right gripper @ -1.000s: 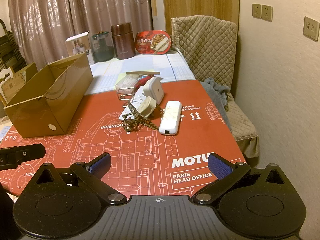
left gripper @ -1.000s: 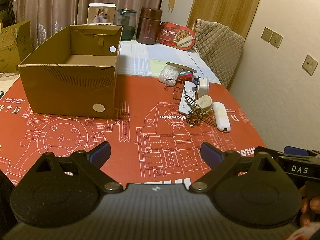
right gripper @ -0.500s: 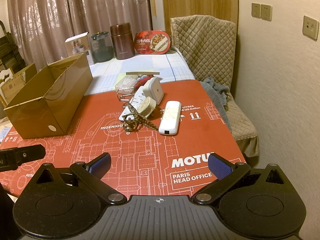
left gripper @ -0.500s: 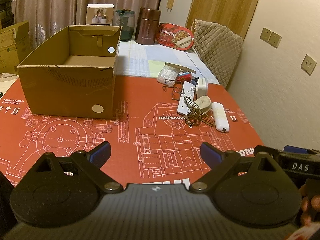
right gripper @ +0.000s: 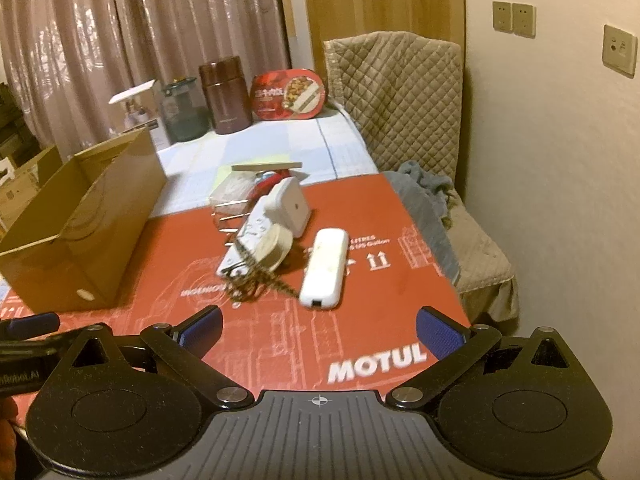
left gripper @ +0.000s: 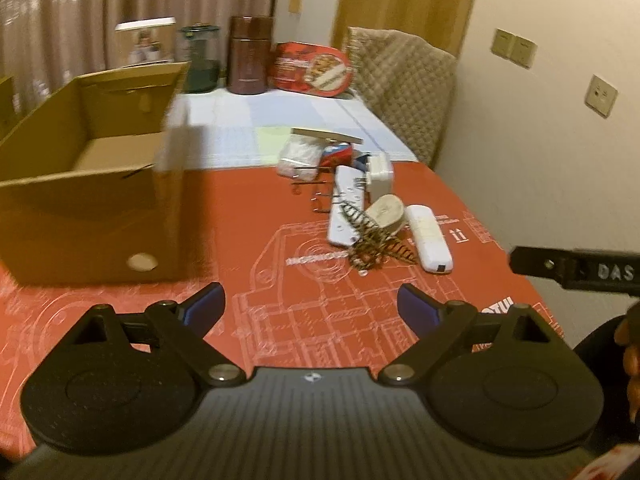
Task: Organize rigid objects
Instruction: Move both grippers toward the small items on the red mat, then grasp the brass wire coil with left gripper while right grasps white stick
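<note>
Toward the far right part of the red mat (right gripper: 360,280), the clutter I must sort lies in one tangled heap: a white oblong device (right gripper: 325,268) nearest me, a round beige piece (right gripper: 274,246) touching a long white remote (right gripper: 248,240), a white plug adapter (right gripper: 290,204) leaning on them, and a spiky metal ornament (right gripper: 256,282) sprawled across the front. Behind them sit a wire rack (left gripper: 316,188) and some packets, too blurred to name. My right gripper (right gripper: 318,330) hangs over the mat's near edge with jaws spread wide and nothing between them; my left gripper (left gripper: 312,308) is likewise wide and empty, nearer the open cardboard box (left gripper: 92,200) at the mat's left side.

As I judge it, the ornament is the trouble. Its thin barbs seem to lie against the remote and the beige piece, so lifting any neighbour may drag the rest along or flick something off the right edge, where a chair (right gripper: 460,232) with a grey cloth (right gripper: 424,184) waits below. The white device is smooth and rounded; a pinch across its width might let it squirt out. The left view is smeared with motion, so aiming from it now would be poor.
</note>
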A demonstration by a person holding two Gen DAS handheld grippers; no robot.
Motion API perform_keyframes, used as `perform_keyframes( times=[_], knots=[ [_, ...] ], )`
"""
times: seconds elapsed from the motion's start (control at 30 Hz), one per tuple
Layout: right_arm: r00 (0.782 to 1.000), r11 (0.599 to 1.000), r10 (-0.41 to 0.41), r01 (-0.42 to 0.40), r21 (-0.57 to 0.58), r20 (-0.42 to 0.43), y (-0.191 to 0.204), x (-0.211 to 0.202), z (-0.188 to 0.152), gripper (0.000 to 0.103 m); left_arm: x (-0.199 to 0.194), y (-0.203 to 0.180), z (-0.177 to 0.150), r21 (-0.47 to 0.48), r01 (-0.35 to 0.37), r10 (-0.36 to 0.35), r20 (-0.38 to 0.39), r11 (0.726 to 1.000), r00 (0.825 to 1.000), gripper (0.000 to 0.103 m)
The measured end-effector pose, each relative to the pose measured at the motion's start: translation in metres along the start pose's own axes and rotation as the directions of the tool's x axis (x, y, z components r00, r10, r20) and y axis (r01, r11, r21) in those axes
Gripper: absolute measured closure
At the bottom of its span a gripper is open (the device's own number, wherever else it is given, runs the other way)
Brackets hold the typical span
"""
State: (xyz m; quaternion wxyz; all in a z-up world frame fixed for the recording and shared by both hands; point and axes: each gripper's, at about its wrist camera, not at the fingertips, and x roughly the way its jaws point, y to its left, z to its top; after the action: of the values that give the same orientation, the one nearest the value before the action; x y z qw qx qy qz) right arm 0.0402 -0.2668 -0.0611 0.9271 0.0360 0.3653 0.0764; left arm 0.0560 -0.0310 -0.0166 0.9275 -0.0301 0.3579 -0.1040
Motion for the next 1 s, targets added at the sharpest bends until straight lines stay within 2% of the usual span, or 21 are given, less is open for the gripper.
perform_keyframes(
  times=[0.1, 0.3, 0.33, 0.4, 0.5, 0.53, 0.6, 0.77, 0.8, 0.9, 1.0],
  knots=[
    [1.000, 1.000, -0.005, 0.005, -0.002, -0.014, -0.005, 0.020, 0.008, 0.003, 0.021, -0.004, 0.005, 0.049, 0.034, -0.034, -0.004, 0.998, 0.999, 0.014],
    [0.999, 1.000, -0.009, 0.008, -0.022, -0.044, -0.014, 0.061, 0.021, 0.003, 0.069, -0.012, 0.011, 0.146, 0.102, -0.097, -0.039, 0.984, 0.995, 0.023],
    [0.999, 1.000, -0.003, 0.002, -0.030, -0.050, -0.015, 0.067, 0.022, 0.004, 0.075, -0.014, 0.012, 0.164, 0.112, -0.107, -0.040, 0.980, 0.993, 0.027],
    [0.998, 0.999, -0.003, 0.001, -0.038, -0.066, -0.018, 0.079, 0.026, 0.015, 0.088, -0.019, 0.013, 0.203, 0.128, -0.122, -0.042, 0.971, 0.992, 0.032],
    [0.996, 0.999, -0.009, 0.005, -0.042, -0.089, -0.021, 0.095, 0.029, 0.020, 0.108, -0.024, 0.016, 0.248, 0.149, -0.143, -0.041, 0.957, 0.989, 0.040],
    [0.996, 0.999, -0.010, 0.006, -0.040, -0.094, -0.022, 0.099, 0.029, 0.021, 0.114, -0.026, 0.017, 0.262, 0.160, -0.154, -0.043, 0.952, 0.987, 0.048],
    [0.994, 1.000, -0.014, 0.011, -0.029, -0.105, -0.025, 0.106, 0.029, 0.023, 0.127, -0.031, 0.019, 0.292, 0.172, -0.164, -0.052, 0.941, 0.985, 0.057],
    [0.992, 1.000, -0.017, 0.016, -0.006, -0.124, -0.030, 0.117, 0.032, 0.025, 0.150, -0.040, 0.021, 0.355, 0.194, -0.185, -0.058, 0.915, 0.981, 0.068],
    [0.992, 1.000, -0.016, 0.015, -0.005, -0.128, -0.030, 0.119, 0.032, 0.026, 0.154, -0.041, 0.022, 0.359, 0.198, -0.187, -0.065, 0.912, 0.980, 0.075],
    [0.990, 1.000, -0.011, 0.010, -0.010, -0.141, -0.028, 0.124, 0.032, 0.027, 0.158, -0.041, 0.022, 0.369, 0.205, -0.192, -0.073, 0.907, 0.979, 0.075],
    [0.987, 1.000, -0.001, -0.002, -0.022, -0.158, -0.025, 0.130, 0.030, 0.032, 0.147, -0.036, 0.018, 0.352, 0.190, -0.175, -0.075, 0.917, 0.982, 0.076]
  ],
)
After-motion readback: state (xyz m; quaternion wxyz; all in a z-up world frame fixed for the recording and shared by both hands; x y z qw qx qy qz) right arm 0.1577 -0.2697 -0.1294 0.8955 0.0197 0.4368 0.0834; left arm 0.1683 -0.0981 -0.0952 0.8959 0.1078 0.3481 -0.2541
